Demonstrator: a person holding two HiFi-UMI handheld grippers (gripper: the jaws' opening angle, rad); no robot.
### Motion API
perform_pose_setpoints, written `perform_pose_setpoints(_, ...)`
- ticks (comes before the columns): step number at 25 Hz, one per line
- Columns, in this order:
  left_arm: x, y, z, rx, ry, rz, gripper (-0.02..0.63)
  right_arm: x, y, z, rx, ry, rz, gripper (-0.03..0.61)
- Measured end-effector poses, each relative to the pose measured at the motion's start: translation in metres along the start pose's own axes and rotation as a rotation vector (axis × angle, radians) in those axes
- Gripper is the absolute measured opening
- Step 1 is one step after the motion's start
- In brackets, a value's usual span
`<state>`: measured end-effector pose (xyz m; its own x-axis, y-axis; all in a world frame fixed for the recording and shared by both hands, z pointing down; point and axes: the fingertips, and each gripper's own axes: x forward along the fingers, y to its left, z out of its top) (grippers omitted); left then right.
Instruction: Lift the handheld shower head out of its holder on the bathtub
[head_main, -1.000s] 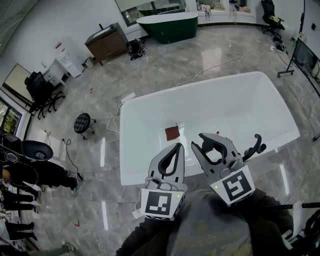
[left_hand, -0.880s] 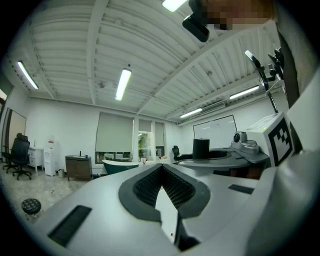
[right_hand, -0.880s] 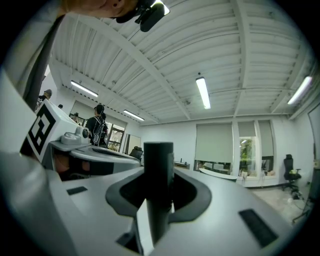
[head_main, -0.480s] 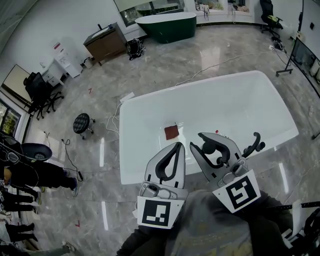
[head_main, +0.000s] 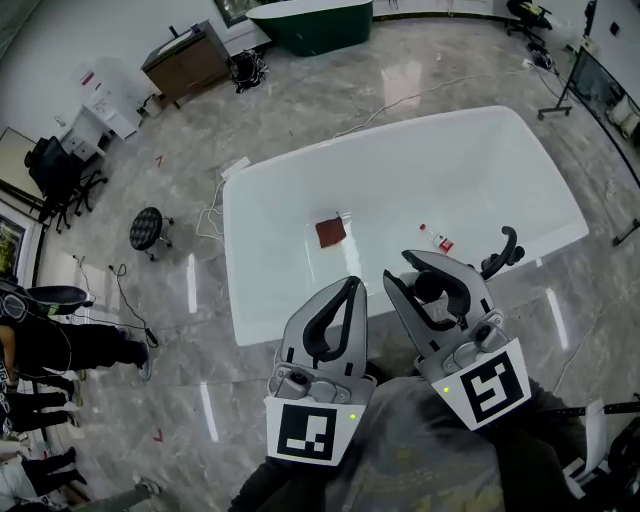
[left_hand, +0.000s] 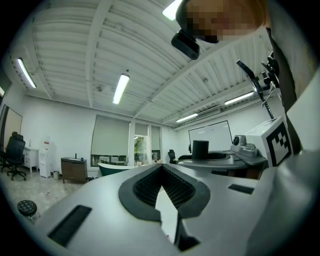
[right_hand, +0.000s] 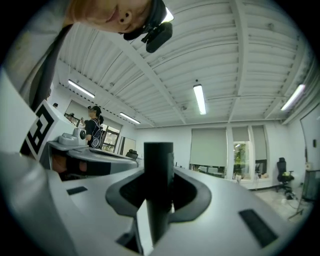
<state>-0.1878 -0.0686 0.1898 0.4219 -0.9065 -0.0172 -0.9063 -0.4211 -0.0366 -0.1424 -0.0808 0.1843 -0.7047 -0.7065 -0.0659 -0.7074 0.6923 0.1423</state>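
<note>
Black shower head handle (right_hand: 159, 167) sat clamped in the right gripper (head_main: 420, 277) above the white bathtub's (head_main: 450, 170) near rim, left gripper (head_main: 351, 285) closed empty; lifted, it seemingly needed only carrying clear.

The right gripper (head_main: 398, 267) covers most of the shower head (head_main: 431, 288). Only a dark round end shows between its jaws, and its lower part is hidden. The red-and-white item (head_main: 437, 240) in the tub (head_main: 290, 200) is too small to name. The top edge cuts off the green tub (head_main: 310, 18).
</note>
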Motion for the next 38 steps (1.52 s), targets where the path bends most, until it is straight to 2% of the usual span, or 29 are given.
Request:
perform_pose_setpoints(5,-0.016,-0.002,0.000,-0.011,-0.004,0.005,0.003,-0.020,0.020,0.008,-0.026,-0.018,0.004,0.108)
perform_pose_setpoints(11,-0.036,-0.039,0.005,0.019,-0.026,0.036,0.003,-0.061,0.029,0.015,-0.027,-0.055,0.040,0.107)
perform_pose_setpoints(17,-0.058,-0.066,-0.003,0.021,0.003,0.067,0.003,-0.092,0.039,0.012,-0.014,-0.050,0.062,0.108)
perform_pose_setpoints(25,-0.066,-0.083,-0.002,0.034,-0.003,0.074,0.003,-0.107,0.040,0.007,-0.010,-0.030,0.068,0.109)
perform_pose_setpoints(38,-0.066,-0.088,-0.002,0.053,0.000,0.086,0.003,-0.106,0.039,0.000,0.017,-0.023,0.091,0.107)
